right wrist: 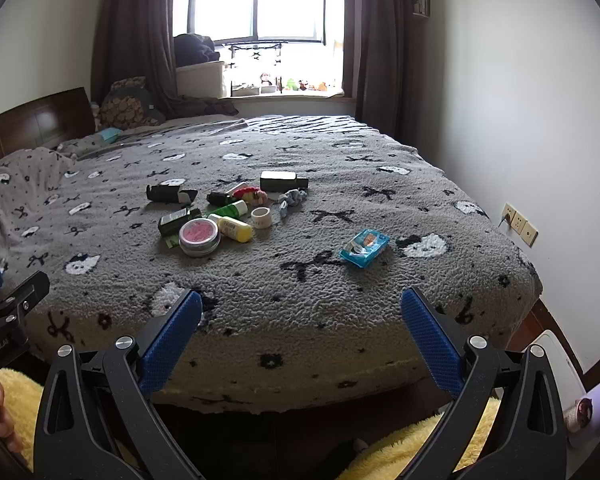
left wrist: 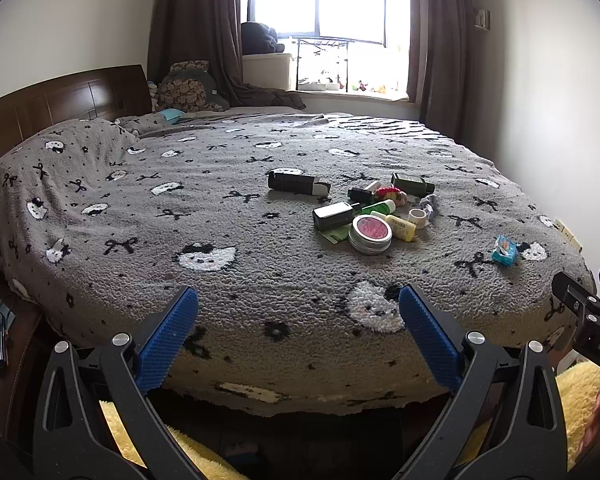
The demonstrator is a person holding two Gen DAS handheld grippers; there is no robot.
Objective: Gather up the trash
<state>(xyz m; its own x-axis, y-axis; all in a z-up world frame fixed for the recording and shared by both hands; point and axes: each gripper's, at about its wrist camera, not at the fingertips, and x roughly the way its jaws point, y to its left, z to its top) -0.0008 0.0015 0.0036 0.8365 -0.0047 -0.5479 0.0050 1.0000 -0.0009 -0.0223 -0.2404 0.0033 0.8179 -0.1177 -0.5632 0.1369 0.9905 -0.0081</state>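
Note:
A pile of small items lies on the grey patterned bed (left wrist: 220, 264): a round tin with a pink lid (left wrist: 370, 234) (right wrist: 199, 236), a yellow bottle (left wrist: 398, 227) (right wrist: 235, 227), dark boxes (left wrist: 296, 182) (right wrist: 168, 193), a green tube (right wrist: 229, 210) and a tape roll (right wrist: 261, 217). A blue wrapper packet (left wrist: 505, 251) (right wrist: 364, 247) lies apart, to the right. My left gripper (left wrist: 298, 300) is open and empty at the bed's foot edge. My right gripper (right wrist: 300, 304) is open and empty beside it, nearer the packet.
The bed fills the room between a wooden headboard (left wrist: 60, 100) on the left and a white wall with sockets (right wrist: 520, 222) on the right. A window with curtains (left wrist: 320, 0) is at the back. Yellow fleece (right wrist: 400, 456) is below the grippers.

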